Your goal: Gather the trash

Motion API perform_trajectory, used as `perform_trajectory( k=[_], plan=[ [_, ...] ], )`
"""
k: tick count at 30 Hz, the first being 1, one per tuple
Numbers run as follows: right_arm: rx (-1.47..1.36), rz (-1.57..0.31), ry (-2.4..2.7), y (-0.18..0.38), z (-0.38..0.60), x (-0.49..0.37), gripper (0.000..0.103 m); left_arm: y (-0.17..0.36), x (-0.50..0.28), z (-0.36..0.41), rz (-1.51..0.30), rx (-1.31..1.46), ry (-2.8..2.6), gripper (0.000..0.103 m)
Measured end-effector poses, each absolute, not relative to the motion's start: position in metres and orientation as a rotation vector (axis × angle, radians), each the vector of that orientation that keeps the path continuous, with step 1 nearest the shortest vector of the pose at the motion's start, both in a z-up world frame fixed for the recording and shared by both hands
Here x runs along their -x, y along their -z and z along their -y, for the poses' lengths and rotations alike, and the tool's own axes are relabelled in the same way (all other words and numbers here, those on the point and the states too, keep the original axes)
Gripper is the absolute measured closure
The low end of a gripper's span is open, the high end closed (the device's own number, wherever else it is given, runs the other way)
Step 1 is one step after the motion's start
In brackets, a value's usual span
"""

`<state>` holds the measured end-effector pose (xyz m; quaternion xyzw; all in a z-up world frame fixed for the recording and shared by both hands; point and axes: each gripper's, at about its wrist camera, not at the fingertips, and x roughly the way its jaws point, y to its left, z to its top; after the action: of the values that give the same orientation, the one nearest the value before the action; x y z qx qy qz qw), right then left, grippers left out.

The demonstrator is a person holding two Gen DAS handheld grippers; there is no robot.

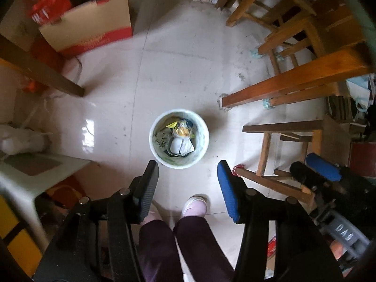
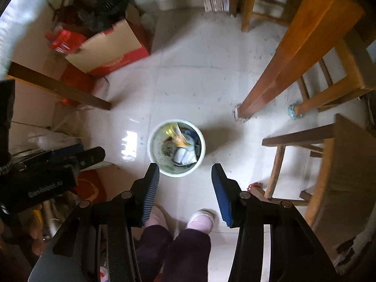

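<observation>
**A:** ok so biggest thing first, the pale tiled floor fills the middle of both views. Wooden table legs and a stool crowd the right side, and a cardboard box with a red band sits upper left.

**B:** And the bin?

**A:** The white trash bin stands on the floor dead centre in the left wrist view. Same in the right wrist view, bin just below centre. It's round, upright, seen from straight above.

**B:** Where's it relative to the claws?

**A:** Left gripper points down at the floor, and the bin sits just above its fingertips in frame, well below them in the room. Jaws are parted with nothing between them, just floor and the person's slippers. Right gripper is the same deal: jaws apart, empty, bin just past the tips. The right gripper also pokes into the left view at lower right.

**B:** What's inside the bin?

**A:** Mixed trash: a yellow wrapper near the top, a clear cup-like piece with orange in it, crumpled white paper lower down, some greyish-green crud on the left. Can't tell more than that.
</observation>
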<state>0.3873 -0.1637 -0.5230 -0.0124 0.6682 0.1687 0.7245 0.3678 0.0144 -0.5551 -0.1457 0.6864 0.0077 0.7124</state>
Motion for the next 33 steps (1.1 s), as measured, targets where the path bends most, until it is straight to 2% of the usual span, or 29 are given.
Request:
perform_trajectory(
  k=[11, 21, 30, 33],
  plan=[
    [0.022, -1.251, -0.455, 0.343, 0.177, -0.356, 0.06, 0.346, -0.323, -0.006, -1.272, 0.243, -0.057, 0.052],
    [0.004, -0.901, -0.484, 0.168, 0.188, -0.272, 0.06, 0.163, -0.234, 0.016, -0.927, 0.143, 0.019, 0.052],
    [0.03, -0.587, -0.472, 0.055, 0.192, -0.161, 0.06, 0.038, -0.104, 0.014, -0.608, 0.135, 0.038, 0.051],
    [0.022, -0.513, -0.483, 0.037, 0.193, -0.131, 0.052, 0.014, -0.074, 0.009, -0.54, 0.155, 0.042, 0.042]
  ],
)
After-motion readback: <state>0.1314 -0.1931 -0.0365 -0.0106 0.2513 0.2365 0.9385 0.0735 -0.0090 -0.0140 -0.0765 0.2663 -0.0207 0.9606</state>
